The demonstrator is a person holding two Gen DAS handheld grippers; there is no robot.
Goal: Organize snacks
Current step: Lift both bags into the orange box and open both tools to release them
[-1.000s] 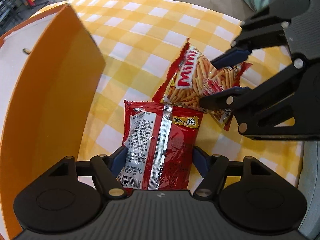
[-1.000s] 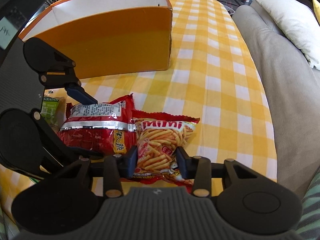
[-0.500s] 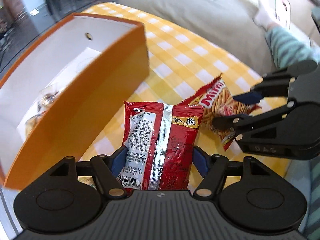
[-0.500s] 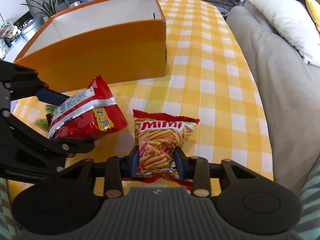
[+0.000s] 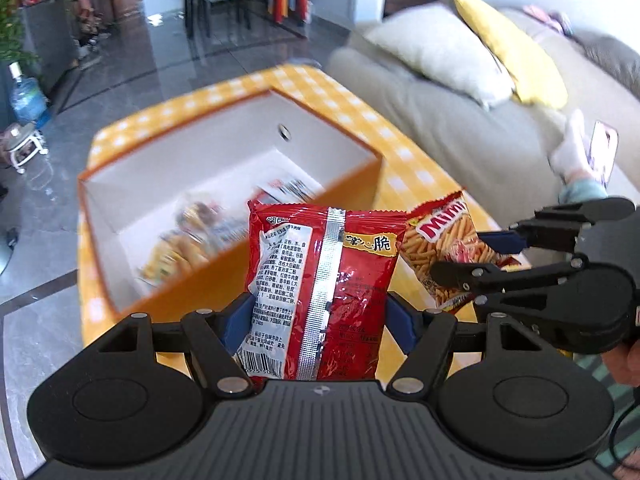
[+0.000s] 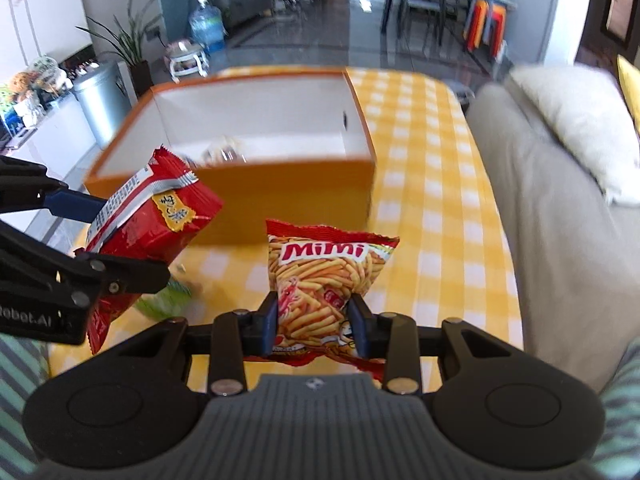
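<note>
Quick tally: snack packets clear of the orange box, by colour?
Red foil packet with silver seam, in left hand-held gripper: 1
Orange-and-red Mimi stick-snack packet, in right hand-held gripper: 1
Green packet on the table: 1
Total: 3

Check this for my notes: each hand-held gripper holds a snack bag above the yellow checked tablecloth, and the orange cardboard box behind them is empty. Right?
Not quite. The orange cardboard box is not empty: the left wrist view shows blurred snack packets lying on its white floor. The rest holds: the left hand-held gripper grips the red foil bag, the right hand-held gripper the Mimi stick-snack bag, both above the yellow checked tablecloth.
</note>
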